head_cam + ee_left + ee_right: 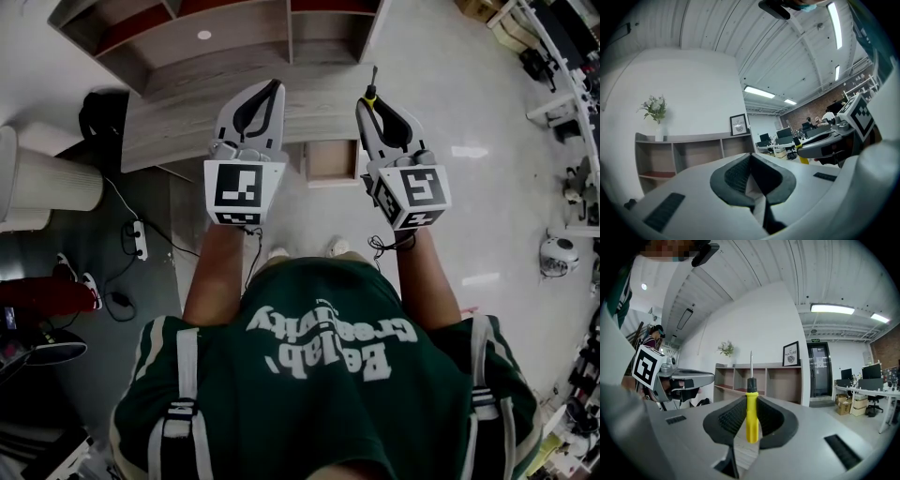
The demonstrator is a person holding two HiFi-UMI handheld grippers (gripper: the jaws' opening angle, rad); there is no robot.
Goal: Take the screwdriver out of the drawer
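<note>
The right gripper (368, 105) squeezes the yellow screwdriver (751, 420), which stands straight up, out of the drawer (330, 159) and just beside it. The left gripper (274, 89) is closed up, empty. If the squeeze loosens, the screwdriver could slide out and fall.

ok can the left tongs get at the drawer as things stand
Probably yes: the drawer stands pulled out just right of the left tongs, which are empty, with nothing between.
</note>
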